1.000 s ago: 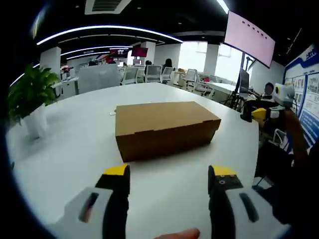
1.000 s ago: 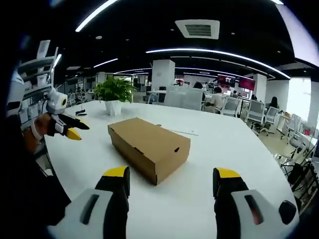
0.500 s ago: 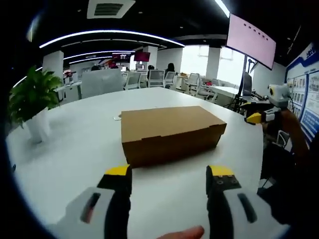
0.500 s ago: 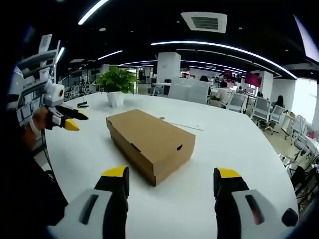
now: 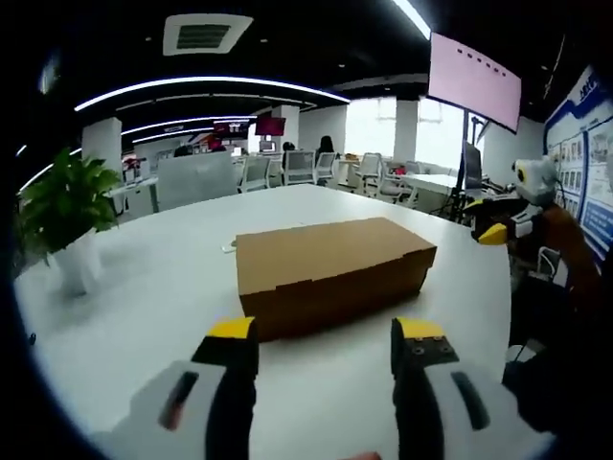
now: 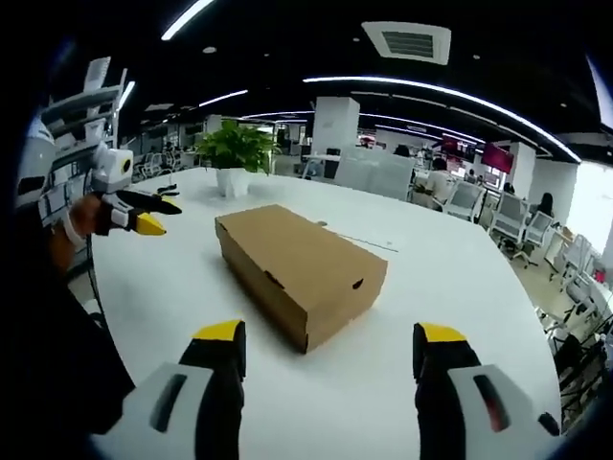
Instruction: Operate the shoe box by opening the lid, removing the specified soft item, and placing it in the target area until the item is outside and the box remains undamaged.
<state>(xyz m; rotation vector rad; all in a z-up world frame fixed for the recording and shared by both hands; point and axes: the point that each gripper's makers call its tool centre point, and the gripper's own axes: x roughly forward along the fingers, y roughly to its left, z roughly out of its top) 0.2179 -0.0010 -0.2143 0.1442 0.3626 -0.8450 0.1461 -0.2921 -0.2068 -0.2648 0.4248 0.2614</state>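
Observation:
A closed brown cardboard shoe box (image 5: 330, 271) lies on the white table (image 5: 153, 287), its lid flat; it also shows end-on as the shoe box (image 6: 299, 268) with a small round hole in its near end. My left gripper (image 5: 326, 337) stands open just short of the box, nothing between its yellow-tipped fingers. My right gripper (image 6: 328, 340) is open too, a little back from the box's corner. The left gripper (image 6: 148, 213) shows at the left edge of the right gripper view, held in a hand. The right gripper (image 5: 498, 228) shows at the right of the left gripper view.
A potted green plant (image 5: 65, 216) in a white pot stands at the table's far left, seen also as the plant (image 6: 235, 158). A thin cable (image 6: 359, 240) lies on the table behind the box. Office chairs and desks lie beyond the table's edge.
Both views have drifted slightly toward the box, which looks a bit larger and more centred. The box itself has not moved and both grippers stay open.

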